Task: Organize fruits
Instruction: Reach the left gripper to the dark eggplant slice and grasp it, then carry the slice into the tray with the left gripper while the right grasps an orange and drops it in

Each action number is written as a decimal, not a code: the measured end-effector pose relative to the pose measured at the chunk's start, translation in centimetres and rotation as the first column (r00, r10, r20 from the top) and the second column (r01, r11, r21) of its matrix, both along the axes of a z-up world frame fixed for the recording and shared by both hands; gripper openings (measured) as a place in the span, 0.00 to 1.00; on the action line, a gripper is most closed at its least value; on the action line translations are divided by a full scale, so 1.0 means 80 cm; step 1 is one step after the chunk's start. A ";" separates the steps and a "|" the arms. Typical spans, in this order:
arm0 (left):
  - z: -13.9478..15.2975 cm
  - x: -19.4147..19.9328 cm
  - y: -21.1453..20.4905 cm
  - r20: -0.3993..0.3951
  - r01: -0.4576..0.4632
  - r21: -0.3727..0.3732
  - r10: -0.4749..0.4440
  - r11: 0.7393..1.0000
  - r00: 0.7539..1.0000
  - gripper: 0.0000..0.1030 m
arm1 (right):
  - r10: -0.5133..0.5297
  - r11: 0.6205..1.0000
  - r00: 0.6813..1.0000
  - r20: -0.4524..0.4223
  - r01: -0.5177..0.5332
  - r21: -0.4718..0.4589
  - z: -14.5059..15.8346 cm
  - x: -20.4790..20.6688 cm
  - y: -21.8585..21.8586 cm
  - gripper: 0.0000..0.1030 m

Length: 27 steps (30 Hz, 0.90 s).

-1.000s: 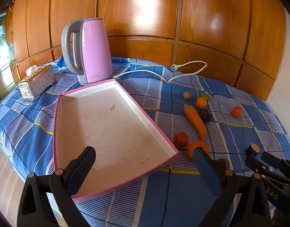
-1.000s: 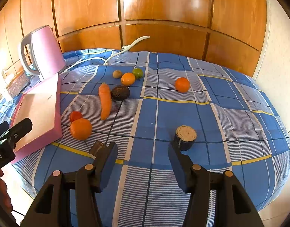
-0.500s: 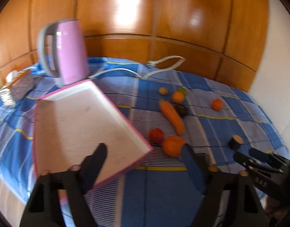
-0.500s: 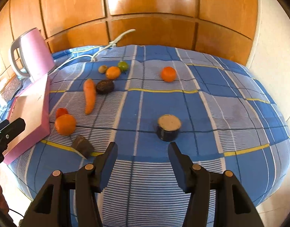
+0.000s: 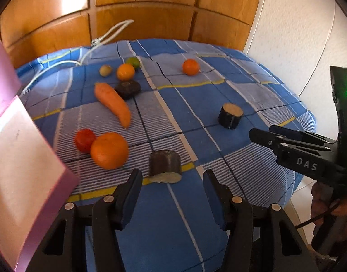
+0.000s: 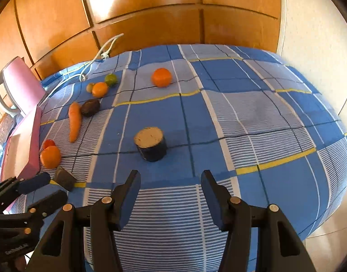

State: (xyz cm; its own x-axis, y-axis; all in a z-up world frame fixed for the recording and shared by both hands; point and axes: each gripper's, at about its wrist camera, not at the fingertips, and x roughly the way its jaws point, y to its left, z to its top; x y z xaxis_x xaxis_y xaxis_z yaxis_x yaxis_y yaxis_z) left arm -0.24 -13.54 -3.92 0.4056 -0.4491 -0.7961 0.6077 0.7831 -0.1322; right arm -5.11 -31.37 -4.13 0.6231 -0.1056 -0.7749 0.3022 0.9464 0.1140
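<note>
Here the left gripper [image 5: 172, 196], jaws spread empty, is facing the dark toppled cylinder chunk [image 5: 165, 166] lying just ahead on the blue checked tabletop [image 5: 218, 95]; right gripper [image 6: 171, 196] is gaping too.

So it's a table [image 6: 275, 117] under a blue checked tablecloth [image 6: 241, 86] with yellow stripes. Along the left edge: a pink tray [image 5: 19, 158] and a pink kettle [image 6: 19, 86], its white cord [image 6: 101, 54] trailing to the back edge. Near the tray, a big orange [image 5: 109, 150] touches a tomato [image 5: 84, 140], with a dark cut chunk [image 5: 165, 165] beside them. Further back: a carrot [image 5: 113, 103], an avocado [image 5: 128, 88], small orange [image 5: 125, 72], lime [image 5: 133, 62], a brownish fruit [image 5: 105, 70]. Mid-table sits an upright dark cylinder piece [image 6: 150, 142], with a lone orange [image 6: 161, 77] behind it.
</note>
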 end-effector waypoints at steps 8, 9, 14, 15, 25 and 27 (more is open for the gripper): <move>-0.016 0.016 -0.002 -0.032 -0.023 0.001 0.023 1.000 0.999 0.33 | 0.049 0.999 0.999 0.001 -0.049 -0.002 -0.002 0.021 0.007 0.55; -0.018 0.018 -0.001 -0.029 -0.025 -0.001 0.025 1.000 0.999 0.32 | 0.058 0.998 0.998 -0.001 -0.058 -0.003 -0.002 0.023 0.010 0.55; -0.016 0.019 0.013 -0.031 -0.043 -0.045 0.042 0.998 0.999 0.32 | 0.110 0.994 0.994 0.000 -0.110 -0.024 -0.004 0.024 0.029 0.55; -0.012 0.018 0.017 -0.025 -0.050 -0.057 0.048 0.997 0.999 0.32 | 0.117 0.993 0.993 0.001 -0.117 -0.020 -0.004 0.025 0.031 0.55; 0.029 0.017 0.086 0.069 -0.222 -0.121 0.231 0.968 0.970 0.32 | 0.333 0.942 0.943 -0.005 -0.332 0.057 -0.014 0.051 0.086 0.49; 0.033 0.018 0.097 0.070 -0.252 -0.129 0.262 0.959 0.962 0.32 | 0.388 0.919 0.922 0.016 -0.388 0.071 -0.009 0.061 0.105 0.49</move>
State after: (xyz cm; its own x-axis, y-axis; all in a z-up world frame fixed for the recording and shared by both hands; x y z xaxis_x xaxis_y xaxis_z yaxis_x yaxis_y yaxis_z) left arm 1.23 -5.81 -1.30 0.5838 -0.4095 -0.7011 0.4010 0.8962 -0.1896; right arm -0.19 -22.99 -4.81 0.6053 0.2002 -0.7704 -0.0870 0.9787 0.1859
